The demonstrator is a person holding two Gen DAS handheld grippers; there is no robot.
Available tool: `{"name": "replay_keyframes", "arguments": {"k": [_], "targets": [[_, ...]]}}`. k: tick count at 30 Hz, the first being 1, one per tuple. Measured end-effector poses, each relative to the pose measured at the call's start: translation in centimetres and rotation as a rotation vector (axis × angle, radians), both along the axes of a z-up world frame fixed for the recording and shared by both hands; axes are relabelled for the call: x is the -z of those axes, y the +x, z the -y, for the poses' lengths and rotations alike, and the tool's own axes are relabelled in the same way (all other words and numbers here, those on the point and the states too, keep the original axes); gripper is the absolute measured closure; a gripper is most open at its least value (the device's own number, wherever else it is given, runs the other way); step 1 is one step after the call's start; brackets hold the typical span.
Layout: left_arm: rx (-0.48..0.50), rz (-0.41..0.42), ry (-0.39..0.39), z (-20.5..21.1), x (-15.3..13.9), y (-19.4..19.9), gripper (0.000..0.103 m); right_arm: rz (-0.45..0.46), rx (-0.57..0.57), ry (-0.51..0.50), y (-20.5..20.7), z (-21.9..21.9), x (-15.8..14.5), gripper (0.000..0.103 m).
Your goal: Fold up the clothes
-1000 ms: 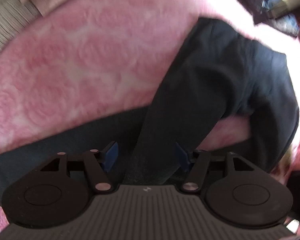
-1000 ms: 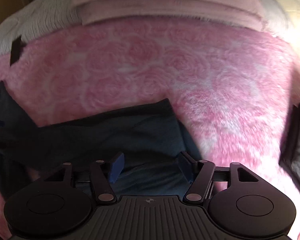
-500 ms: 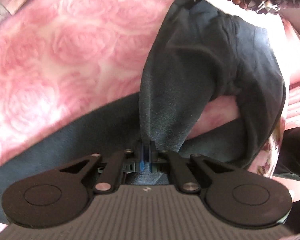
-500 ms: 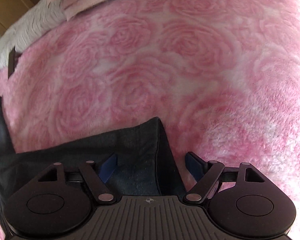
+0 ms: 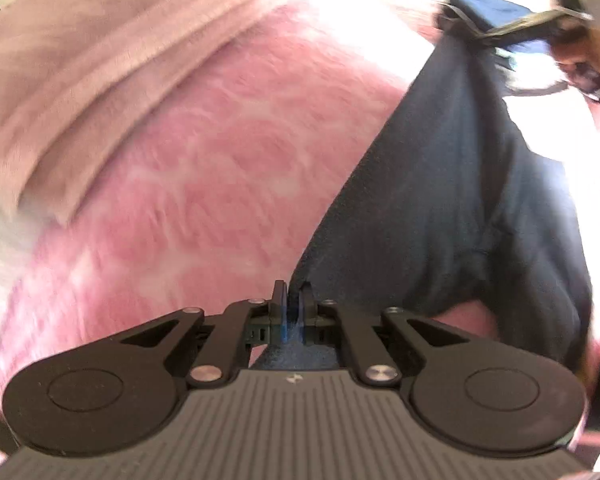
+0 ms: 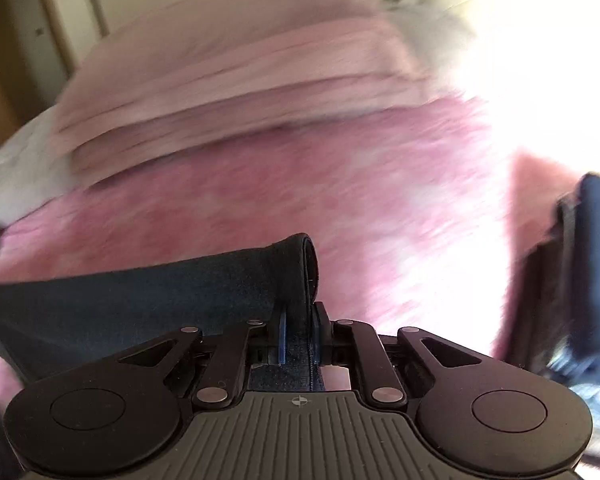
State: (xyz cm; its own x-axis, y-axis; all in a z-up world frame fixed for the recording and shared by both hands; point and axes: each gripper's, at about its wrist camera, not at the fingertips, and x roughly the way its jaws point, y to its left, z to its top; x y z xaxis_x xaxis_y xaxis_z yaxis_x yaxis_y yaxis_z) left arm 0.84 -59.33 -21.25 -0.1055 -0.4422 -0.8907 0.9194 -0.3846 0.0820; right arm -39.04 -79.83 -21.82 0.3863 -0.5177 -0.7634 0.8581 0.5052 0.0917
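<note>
Both grippers, left [image 5: 293, 294] and right [image 6: 299, 314], fingers clamped on dark garment [image 5: 452, 184], stretched lengthwise between them

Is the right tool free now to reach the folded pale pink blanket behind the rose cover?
Probably not yet. The right tool is shut on the dark garment, which also hangs from the left tool. The folded pink blanket lies farther back with nothing between.

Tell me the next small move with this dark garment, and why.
Probably carry both held edges across and lower them onto the pink rose blanket to make the fold: the left gripper and right gripper are each shut on the dark garment, which hangs between them.
</note>
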Motion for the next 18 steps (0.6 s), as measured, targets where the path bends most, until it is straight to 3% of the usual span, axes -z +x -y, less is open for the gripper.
{"name": "replay_keyframes", "arguments": {"k": [2, 3, 4, 5, 7, 12, 18], "targets": [[-0.037, 0.052, -0.01, 2.3, 0.7, -0.5, 0.087, -0.056, 0.028, -0.037, 0.3, 1.3, 0.4, 0.089], [-0.058, 0.073, -0.013, 2.8, 0.8, -0.4, 0.085, -0.083, 0.042, -0.055, 0.4, 1.9, 0.6, 0.081], [-0.081, 0.075, -0.021, 2.4, 0.7, 0.0, 0.08, -0.11, 0.057, -0.07, 0.6, 2.3, 0.8, 0.055], [-0.104, 0.077, -0.027, 1.8, 0.6, 0.5, 0.07, -0.123, 0.069, -0.083, 0.8, 1.9, 0.7, 0.042], [-0.147, 0.08, -0.007, -1.0, 0.7, 1.9, 0.062, -0.105, 0.051, -0.069, 1.4, -0.1, 0.7, 0.042], [-0.201, 0.165, 0.122, -11.6, 2.7, 5.6, 0.062, -0.053, -0.031, 0.052, 3.2, -6.7, 1.5, 0.042], [-0.202, 0.251, 0.276, -25.9, 6.2, 9.5, 0.059, -0.038, -0.193, 0.179, 7.9, -18.8, 2.0, 0.042]]}}
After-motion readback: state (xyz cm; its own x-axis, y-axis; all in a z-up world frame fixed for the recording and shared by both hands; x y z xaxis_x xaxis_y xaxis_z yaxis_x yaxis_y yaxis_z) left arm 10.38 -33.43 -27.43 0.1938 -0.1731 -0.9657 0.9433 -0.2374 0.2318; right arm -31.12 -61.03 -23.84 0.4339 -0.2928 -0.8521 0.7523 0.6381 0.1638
